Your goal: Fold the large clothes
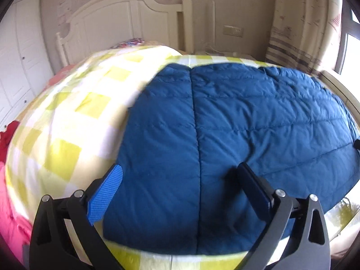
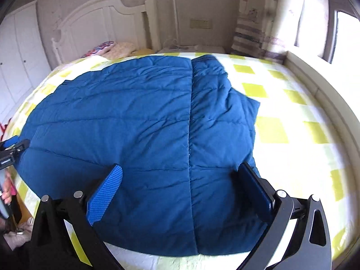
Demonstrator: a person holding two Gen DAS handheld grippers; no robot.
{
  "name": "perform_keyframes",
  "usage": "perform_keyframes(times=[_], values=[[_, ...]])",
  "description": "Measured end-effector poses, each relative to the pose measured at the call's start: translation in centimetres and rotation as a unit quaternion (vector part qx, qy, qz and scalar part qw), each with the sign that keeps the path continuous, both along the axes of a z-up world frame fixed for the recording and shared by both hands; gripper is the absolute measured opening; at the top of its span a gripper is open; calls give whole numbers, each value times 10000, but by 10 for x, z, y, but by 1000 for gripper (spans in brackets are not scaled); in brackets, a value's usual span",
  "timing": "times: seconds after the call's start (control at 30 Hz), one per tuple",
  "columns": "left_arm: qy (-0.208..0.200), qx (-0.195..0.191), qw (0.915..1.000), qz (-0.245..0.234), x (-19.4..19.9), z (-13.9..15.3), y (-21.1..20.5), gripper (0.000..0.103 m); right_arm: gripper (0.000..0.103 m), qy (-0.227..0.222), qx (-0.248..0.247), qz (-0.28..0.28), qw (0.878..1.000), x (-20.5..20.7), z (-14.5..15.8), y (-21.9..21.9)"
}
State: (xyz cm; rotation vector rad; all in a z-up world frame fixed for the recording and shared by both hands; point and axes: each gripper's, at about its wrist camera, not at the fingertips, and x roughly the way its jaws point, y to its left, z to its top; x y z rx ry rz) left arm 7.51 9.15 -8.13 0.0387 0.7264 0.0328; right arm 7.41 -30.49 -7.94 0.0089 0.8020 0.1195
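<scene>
Coat [image 1: 236, 117], blue and quilted, lies spread flat on the checked bed [image 1: 74, 117], filling the middle of both views. My left tongs [image 1: 180, 189] and right tongs [image 2: 182, 189] hang wide open above its lower edge, gripping nothing. I judge each should pinch an outer edge, then fold evenly toward the centre seam [image 2: 190, 117].

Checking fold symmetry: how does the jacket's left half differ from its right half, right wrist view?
Left half spreads wide and lies flatter; right half is narrower, more rumpled, with a stepped outer edge. Both are blue quilted fabric meeting at the centre seam, lying on the checked bedsheet.
</scene>
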Motion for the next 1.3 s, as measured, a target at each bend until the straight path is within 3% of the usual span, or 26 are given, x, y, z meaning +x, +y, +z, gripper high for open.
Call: perform_keyframes(times=[0.1,0.2,0.27,0.37,0.47,0.53,0.63,0.73,0.83,0.93,1.07,1.3], values=[[-351,49,9981,-503,-24,15,-20,100,98,-286,-24,479,9984,-21,14,28],[-274,159,9935,-1095,-33,6,-49,100,98,-485,-106,1060,9931,-41,15,69],[-41,380,9924,-1171,-28,-13,-64,101,98,-437,-231,1472,9879,-44,3,97],[-161,501,9918,-1169,-28,-23,-65,101,99,-544,-951,1514,9824,-43,-19,124],[-24,348,9911,-1284,-27,-19,-56,101,98,-261,-625,1522,9860,-37,-11,109],[-45,302,9936,-1089,-32,-13,-45,101,98,-246,-597,1360,9886,-37,-5,94],[-135,58,9968,-779,-35,-10,-22,101,98,-348,-455,743,9956,-34,5,59],[-20,232,9986,-477,-33,-22,-1,101,98,-157,-373,283,9988,-25,-5,26],[-33,192,9985,-512,-34,-28,6,101,99,-76,85,313,9994,-22,-14,11],[-31,240,9984,-520,-34,-29,7,101,98,-16,-160,297,9994,-23,-10,17],[-31,201,9983,-553,-36,-30,7,101,98,18,-8,214,9998,-26,-3,5],[-44,162,9983,-549,-33,-32,8,101,98,3,1203,-304,9923,-71,11,-43]])
